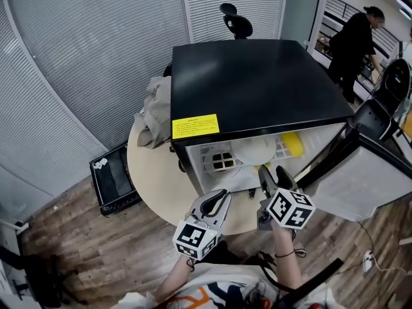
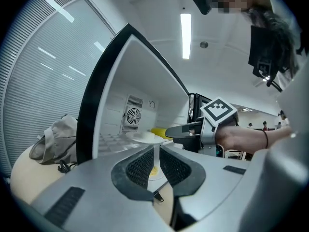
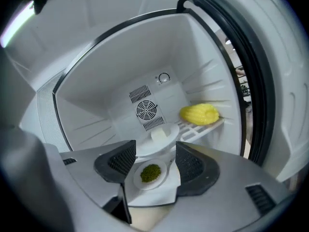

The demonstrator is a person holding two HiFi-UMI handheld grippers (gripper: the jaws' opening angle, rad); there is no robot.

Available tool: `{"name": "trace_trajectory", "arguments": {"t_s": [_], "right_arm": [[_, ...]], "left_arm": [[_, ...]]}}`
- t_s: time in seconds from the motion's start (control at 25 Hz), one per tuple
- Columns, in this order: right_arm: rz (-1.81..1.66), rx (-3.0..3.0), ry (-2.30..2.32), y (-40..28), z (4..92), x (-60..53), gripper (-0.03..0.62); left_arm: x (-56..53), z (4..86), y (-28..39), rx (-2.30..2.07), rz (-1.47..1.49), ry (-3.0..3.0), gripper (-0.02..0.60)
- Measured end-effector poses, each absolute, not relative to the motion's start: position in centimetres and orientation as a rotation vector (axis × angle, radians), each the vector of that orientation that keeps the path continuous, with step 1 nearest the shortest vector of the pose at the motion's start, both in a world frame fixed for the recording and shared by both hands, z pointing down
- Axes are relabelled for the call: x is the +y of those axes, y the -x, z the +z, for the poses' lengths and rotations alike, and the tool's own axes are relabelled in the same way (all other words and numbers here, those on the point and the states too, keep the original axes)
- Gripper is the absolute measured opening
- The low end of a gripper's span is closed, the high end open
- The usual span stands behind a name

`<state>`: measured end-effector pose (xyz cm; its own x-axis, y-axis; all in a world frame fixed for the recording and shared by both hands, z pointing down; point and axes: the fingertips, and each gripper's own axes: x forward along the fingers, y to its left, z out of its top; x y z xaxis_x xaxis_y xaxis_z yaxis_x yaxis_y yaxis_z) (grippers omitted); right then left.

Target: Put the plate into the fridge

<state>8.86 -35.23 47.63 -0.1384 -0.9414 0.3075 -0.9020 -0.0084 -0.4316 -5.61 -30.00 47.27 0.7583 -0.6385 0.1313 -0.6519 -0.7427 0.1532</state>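
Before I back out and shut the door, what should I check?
1. Plate resting on the wire shelf: ok.
2. Right claw open, nothing gripped: ok.
3. Left claw shut, empty: ok.
4. Fridge door swung wide: ok.
5. Doorway clear for closing: not ok, the right claw sits at the opening.
6. Plate steady on the shelf: cannot tell.
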Motion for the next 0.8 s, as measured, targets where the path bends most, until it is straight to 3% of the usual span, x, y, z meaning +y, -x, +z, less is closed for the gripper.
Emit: {"name": "trace_trajectory", "arguments": {"t_s": [0.32,0.8], "right_arm": [[-0.925,2.13,2.023,-7.1,50.3,-30.7,0.238],[-0.968,2.116,2.08,-7.1,52.2,-25.7,0.089]], "left_arm": [[-29.0,49.1,5.8,-0.969,0.126,-2.734,0.048],[-26.8,50.9,4.0,-0.889,0.144,-2.704,0.046]]}}
